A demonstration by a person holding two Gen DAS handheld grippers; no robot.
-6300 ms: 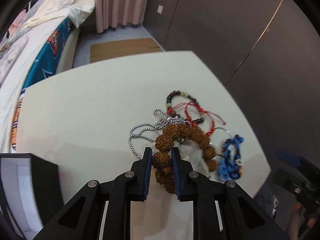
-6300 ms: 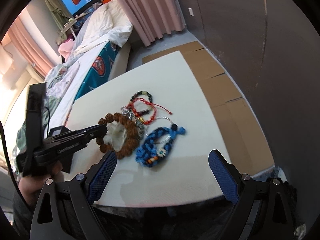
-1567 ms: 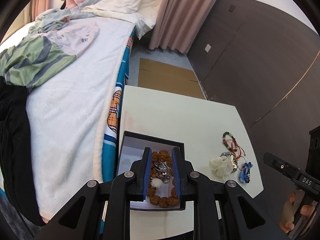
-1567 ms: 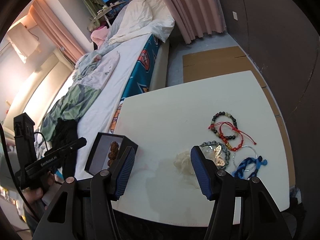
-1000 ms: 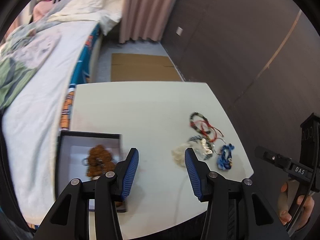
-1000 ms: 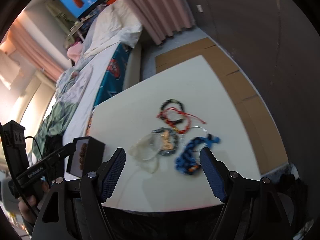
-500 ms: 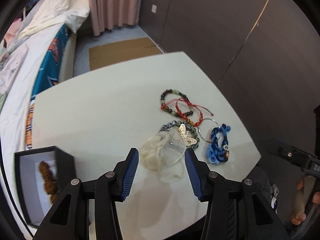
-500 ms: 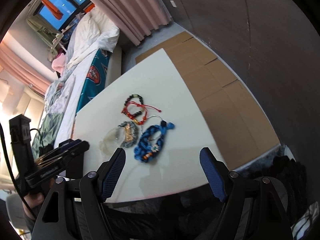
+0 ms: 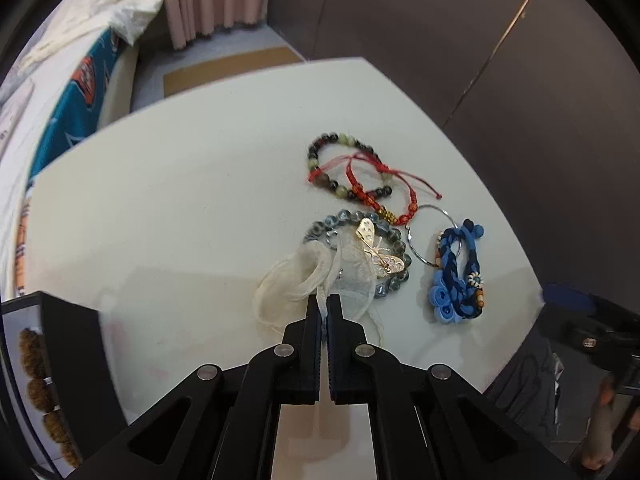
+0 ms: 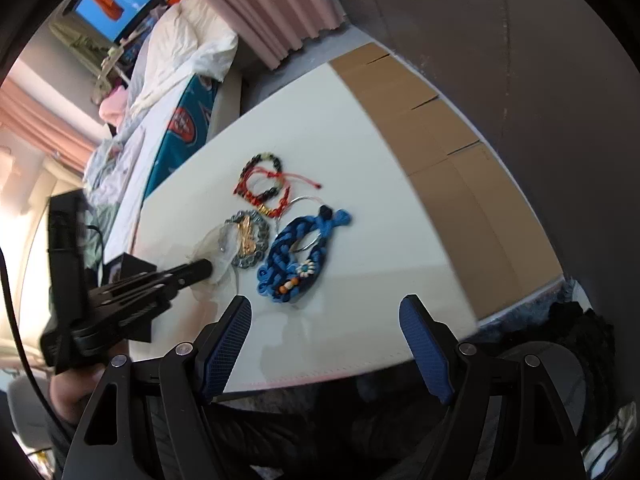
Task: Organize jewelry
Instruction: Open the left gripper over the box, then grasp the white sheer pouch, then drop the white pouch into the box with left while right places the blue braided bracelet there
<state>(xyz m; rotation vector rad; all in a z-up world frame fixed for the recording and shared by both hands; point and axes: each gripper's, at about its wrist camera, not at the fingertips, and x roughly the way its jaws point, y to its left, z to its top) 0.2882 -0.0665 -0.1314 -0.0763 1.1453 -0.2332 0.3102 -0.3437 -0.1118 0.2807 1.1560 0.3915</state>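
Note:
My left gripper [image 9: 324, 307] is shut on the sheer white organza piece [image 9: 290, 286] that lies on the white table [image 9: 180, 200]. A gold butterfly clip [image 9: 378, 250] rests on a grey-blue bead bracelet [image 9: 394, 280] beside it. Further off lie a dark bead bracelet [image 9: 326, 178], a red cord bracelet [image 9: 384, 192], a thin silver ring [image 9: 422, 236] and a blue braided band [image 9: 458, 276]. A black box [image 9: 60, 368] at the left holds a brown seed bracelet [image 9: 34, 364]. My right gripper [image 10: 326, 344] is open and empty near the table's front edge, below the blue band [image 10: 300, 250].
A bed with teal side [image 9: 80, 92] and white bedding stands past the table's left side. Dark wall panels [image 9: 520, 80] run along the right. Cardboard sheets [image 10: 440, 140] lie on the floor. The left gripper's body [image 10: 120, 292] shows in the right wrist view.
My left gripper dropped the brown bracelet in the box, opened, swung right to the pile and has now shut on the organza piece. My right gripper stayed open, drifting nearer the table edge.

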